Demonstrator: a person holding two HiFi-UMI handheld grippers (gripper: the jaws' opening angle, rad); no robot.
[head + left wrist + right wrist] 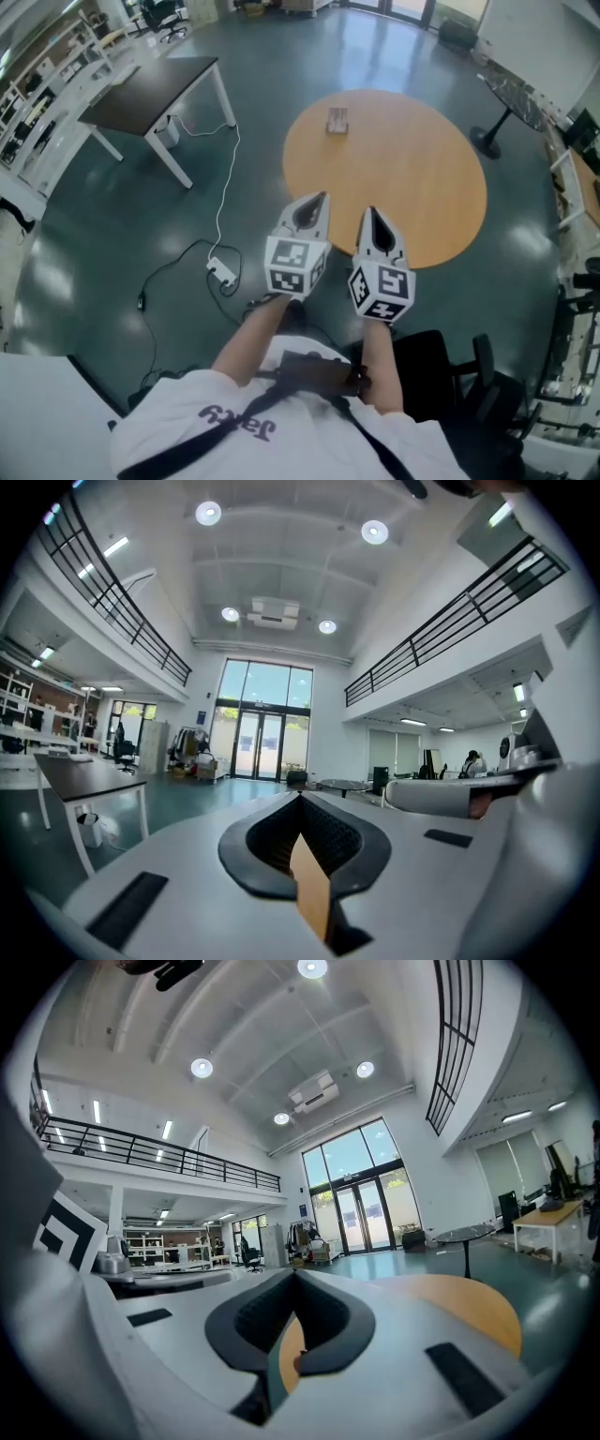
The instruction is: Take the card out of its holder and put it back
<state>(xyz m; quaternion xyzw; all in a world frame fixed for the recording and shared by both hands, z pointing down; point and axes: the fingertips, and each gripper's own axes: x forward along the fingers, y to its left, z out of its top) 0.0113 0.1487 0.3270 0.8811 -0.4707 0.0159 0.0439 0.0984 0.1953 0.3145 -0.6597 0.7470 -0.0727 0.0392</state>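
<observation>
I have my left gripper [322, 199] and right gripper [373, 214] both closed, empty, side by side at the counter's [431, 187] seven o'clock edge, with the card holder [337, 120] well apart at eleven o'clock.

The head view looks steeply down from above the person's shoulders. It takes in the left gripper [322, 197] and right gripper [372, 211] close below, with the round worktop [441, 187] farther off. Each gripper view sits low behind its own jaws and faces level toward the distant glass doors [262, 744], which both views share. The right gripper view and the head view share the worktop.
</observation>
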